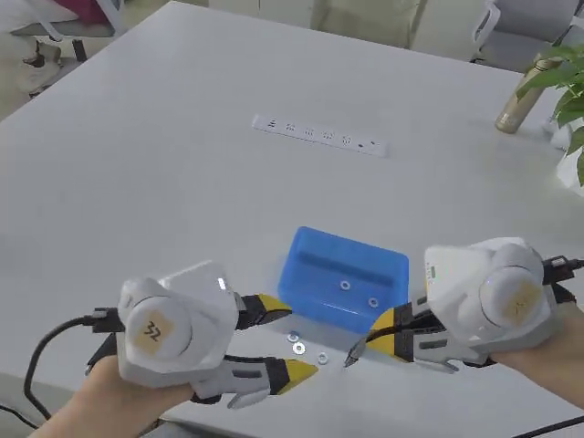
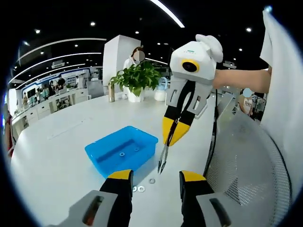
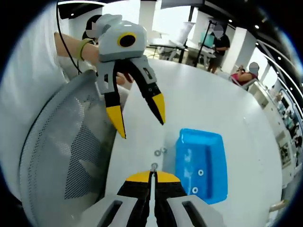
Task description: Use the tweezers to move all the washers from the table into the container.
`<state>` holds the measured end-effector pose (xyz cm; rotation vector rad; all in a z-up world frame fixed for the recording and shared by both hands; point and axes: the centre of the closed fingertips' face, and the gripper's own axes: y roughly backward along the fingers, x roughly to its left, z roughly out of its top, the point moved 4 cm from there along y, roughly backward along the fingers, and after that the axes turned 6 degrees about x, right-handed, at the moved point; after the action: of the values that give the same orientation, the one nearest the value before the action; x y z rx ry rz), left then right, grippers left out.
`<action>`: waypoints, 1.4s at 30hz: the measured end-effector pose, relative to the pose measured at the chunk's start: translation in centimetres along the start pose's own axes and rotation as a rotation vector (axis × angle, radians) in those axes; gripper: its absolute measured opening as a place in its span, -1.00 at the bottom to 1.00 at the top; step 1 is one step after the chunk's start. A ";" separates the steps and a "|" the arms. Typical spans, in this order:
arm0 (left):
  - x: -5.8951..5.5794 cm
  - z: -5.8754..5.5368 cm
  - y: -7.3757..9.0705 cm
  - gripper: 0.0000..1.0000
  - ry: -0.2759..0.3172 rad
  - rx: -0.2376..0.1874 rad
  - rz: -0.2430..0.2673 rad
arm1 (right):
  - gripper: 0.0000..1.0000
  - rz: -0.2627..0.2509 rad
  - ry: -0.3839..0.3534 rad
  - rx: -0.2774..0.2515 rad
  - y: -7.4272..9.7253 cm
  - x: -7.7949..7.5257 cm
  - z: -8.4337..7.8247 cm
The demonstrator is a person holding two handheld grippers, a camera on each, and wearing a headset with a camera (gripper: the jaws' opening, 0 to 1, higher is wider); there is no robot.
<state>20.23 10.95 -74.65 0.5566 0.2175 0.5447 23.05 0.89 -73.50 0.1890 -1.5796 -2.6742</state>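
A blue container [image 1: 315, 265] sits near the table's front edge with two washers [image 1: 344, 286] inside. Three more washers [image 1: 299, 348] lie on the table just in front of it. My right gripper [image 1: 383, 331] is shut on thin tweezers [image 1: 360, 349], whose tips hover just above the table beside the nearest loose washer [image 1: 323, 358]. In the right gripper view the tweezers [image 3: 151, 182] point at a washer [image 3: 154, 166] beside the container [image 3: 208, 146]. My left gripper [image 1: 290, 339] is open with nothing in it, its jaws either side of the loose washers [image 2: 141, 189].
A white power strip [image 1: 319, 135] lies mid-table. A gold bottle [image 1: 520, 96] and a potted plant [image 1: 566, 82] stand at the far right. A grey mesh chair [image 2: 246, 165] is close behind the table's front edge. People stand in the background.
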 end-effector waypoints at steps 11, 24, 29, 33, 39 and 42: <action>0.5 -0.3 -2.1 -0.34 -0.080 0.051 -0.067 | -1.00 -0.002 0.046 -0.061 -0.6 0.0 1.7; 1.0 0.0 -3.5 -0.45 -0.128 0.084 -0.114 | -1.00 0.023 0.028 -0.099 -1.7 -0.2 2.0; 1.0 -0.5 -4.6 -0.48 -0.132 0.103 -0.142 | -1.00 0.020 0.022 -0.122 -1.8 -0.3 1.9; 1.1 -0.7 -5.2 -0.51 -0.142 0.118 -0.153 | -1.00 0.023 0.022 -0.128 -1.6 0.3 1.5; 0.7 -1.0 -6.3 -0.58 -0.158 0.132 -0.185 | -1.00 0.027 0.024 -0.133 -1.5 0.6 1.1; 0.6 -1.0 -6.4 -0.63 -0.164 0.128 -0.189 | -1.00 0.027 0.027 -0.135 -1.5 0.5 1.1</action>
<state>23.13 7.16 -79.06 0.6937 0.1482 0.3011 22.50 2.53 -74.28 0.1967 -1.3784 -2.7324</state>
